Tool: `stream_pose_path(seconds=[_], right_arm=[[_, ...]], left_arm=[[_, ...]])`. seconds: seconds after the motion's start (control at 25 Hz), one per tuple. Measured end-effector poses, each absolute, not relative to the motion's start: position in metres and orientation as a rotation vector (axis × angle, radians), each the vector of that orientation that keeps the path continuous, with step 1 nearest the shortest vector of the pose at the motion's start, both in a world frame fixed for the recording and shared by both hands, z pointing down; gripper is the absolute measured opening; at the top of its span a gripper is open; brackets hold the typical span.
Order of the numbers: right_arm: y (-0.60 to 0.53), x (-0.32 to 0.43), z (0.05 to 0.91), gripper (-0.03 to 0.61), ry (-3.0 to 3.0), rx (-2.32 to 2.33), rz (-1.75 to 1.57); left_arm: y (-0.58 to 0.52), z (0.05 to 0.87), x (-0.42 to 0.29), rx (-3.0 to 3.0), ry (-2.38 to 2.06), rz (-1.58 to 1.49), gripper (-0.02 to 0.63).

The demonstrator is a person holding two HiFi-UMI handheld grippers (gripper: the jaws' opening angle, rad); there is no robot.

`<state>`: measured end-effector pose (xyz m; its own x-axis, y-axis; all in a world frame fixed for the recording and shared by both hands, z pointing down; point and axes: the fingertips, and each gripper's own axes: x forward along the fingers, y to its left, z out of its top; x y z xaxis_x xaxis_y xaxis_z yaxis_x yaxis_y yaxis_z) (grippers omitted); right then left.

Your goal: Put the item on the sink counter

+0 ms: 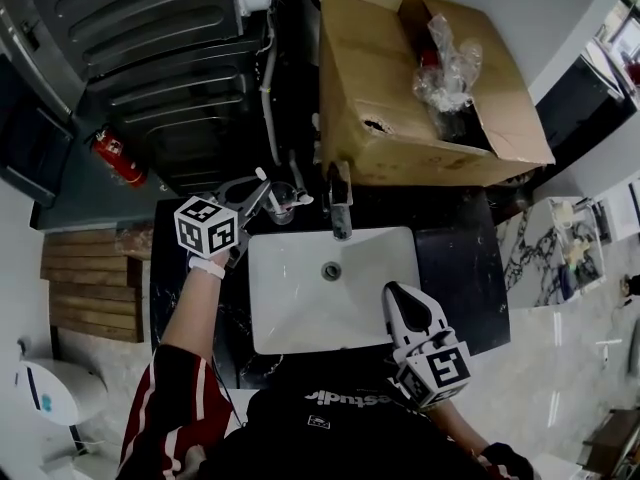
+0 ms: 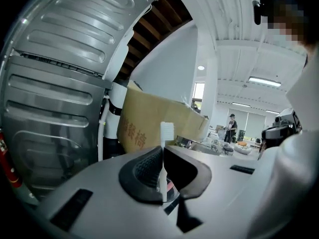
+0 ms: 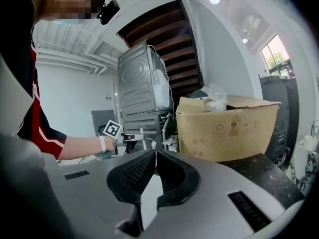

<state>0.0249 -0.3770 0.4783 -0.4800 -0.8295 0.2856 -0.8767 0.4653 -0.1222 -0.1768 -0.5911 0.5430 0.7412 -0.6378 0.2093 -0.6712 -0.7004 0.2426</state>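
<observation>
Clamping a thin white plastic toothbrush [image 2: 167,132], left claw [image 2: 163,152] held it upright between ribbed black pads [image 2: 147,171], handle's lower end hidden, right claw [image 3: 155,156] was shut, empty, at near right of glossy white sink [image 1: 300,308].

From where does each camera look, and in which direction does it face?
Head view: head-mounted, facing steeply down at sink, counter, box; left gripper, right gripper and left arm show.
Left gripper view: on the left gripper, facing along its jaws, shut on a toothbrush, toward the box.
Right gripper view: on the right gripper, facing over its shut jaws at the left gripper, left arm, box.
Shared: all three show the box.
</observation>
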Motion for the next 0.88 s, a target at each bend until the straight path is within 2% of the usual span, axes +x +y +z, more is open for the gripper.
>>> stream_pose_path(seconds=[0.2,0.48,0.52,0.6,0.68,0.88], right_arm=[[-0.379,0.026,0.477,0.04,-2.561,1.518,0.378],[-0.377,0.033,0.484,0.04,-2.509,1.535,0.417],[-0.377,0.033,0.484,0.04,-2.513,1.537,0.418],[-0.377,0.033,0.487,0.04,-2.495,1.527,0.416],[-0.376,0.033,0.488,0.04,-2.494,1.532,0.424],[-0.373,0.029,0.486,0.04,-2.491,1.494,0.4]], left_arm=[[-0.608,0.575,-0.164,2.575,-0.956,0.266,0.023],[-0.627,0.589,-0.174,2.533,-1.061,0.27,0.026],[-0.628,0.591,-0.175,2.53,-1.079,0.268,0.034],[-0.631,0.593,-0.178,2.52,-1.11,0.262,0.111],[-0.631,0.596,-0.183,2.507,-1.133,0.254,0.154],[-0.616,0.596,-0.198,2.478,-1.183,0.207,0.17]])
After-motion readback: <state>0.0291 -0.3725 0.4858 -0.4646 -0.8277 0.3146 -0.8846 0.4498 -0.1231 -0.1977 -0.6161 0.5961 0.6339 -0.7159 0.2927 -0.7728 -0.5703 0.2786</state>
